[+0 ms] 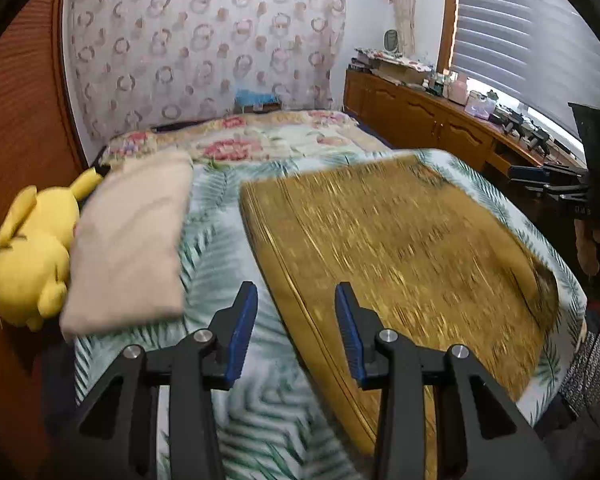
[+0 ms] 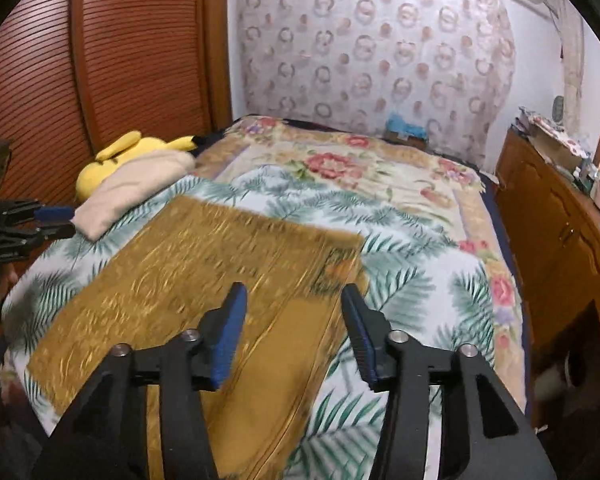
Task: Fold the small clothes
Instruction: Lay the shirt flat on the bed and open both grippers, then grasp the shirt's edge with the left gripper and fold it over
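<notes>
Now both grippers, left gripper (image 1: 296,294) and right gripper (image 2: 294,294), fingers apart and empty, above mustard cloth (image 1: 400,248) spread flat on bed (image 2: 412,280)

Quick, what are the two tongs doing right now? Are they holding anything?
Left tongs: open, holding nothing, above the gold cloth.
Right tongs: open, holding nothing, above the same cloth.

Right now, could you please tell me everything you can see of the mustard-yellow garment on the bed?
The mustard-yellow garment is a golden-brown cloth with a shiny yellow pattern, blurred here. It lies spread flat on the leaf-print bedspread, its near end reaching the bed's front edge. The folded beige cloth lies apart from it. Neither gripper is seen touching it.
</notes>
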Tool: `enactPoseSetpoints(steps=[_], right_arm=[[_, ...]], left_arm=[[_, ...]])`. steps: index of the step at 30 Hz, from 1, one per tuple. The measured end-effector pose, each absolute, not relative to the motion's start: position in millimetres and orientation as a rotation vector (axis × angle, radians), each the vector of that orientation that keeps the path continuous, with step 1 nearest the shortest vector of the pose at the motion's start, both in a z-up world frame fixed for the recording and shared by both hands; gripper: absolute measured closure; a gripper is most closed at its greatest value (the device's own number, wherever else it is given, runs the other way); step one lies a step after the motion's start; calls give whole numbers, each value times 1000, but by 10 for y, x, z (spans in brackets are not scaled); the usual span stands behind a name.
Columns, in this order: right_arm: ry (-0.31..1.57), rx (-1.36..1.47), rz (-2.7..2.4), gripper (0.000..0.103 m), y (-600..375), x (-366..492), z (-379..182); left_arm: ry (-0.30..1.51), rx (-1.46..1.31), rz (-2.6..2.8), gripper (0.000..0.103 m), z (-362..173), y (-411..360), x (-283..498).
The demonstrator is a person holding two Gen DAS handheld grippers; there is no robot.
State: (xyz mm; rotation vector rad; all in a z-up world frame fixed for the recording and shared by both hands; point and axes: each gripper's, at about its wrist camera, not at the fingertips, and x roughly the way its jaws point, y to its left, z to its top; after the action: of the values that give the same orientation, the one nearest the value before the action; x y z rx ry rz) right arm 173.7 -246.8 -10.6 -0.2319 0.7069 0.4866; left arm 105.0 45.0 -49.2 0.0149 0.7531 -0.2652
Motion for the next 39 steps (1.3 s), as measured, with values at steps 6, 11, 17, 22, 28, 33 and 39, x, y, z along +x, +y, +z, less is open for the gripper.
enactPoseSetpoints(steps=[6,11,17,22,28,33,39], right_arm=[[735,-237,519,51,-2379,1368,-419],[774,-260,552,51,-2285,1191,-692],[794,-257,556,51,-2254,1135,-863],[815,-261,538,51,-2258,1144,-971],[815,-285,525,48,-2242,1132,-979],[820,-268,531,48,-2240,1139,-984],[821,-262,534,47,-2233,1135,-987]], left_arm=[[781,13,-279,65,-678,281,697],[809,-9,-281,65,-789,240,533],[845,-77,-295,65,-918,262,380],[850,-101,-297,65,-970,273,247],[845,-88,-283,65,-980,236,151],[842,-100,-287,65,-996,241,80],[841,-155,-364,66,-996,245,40]])
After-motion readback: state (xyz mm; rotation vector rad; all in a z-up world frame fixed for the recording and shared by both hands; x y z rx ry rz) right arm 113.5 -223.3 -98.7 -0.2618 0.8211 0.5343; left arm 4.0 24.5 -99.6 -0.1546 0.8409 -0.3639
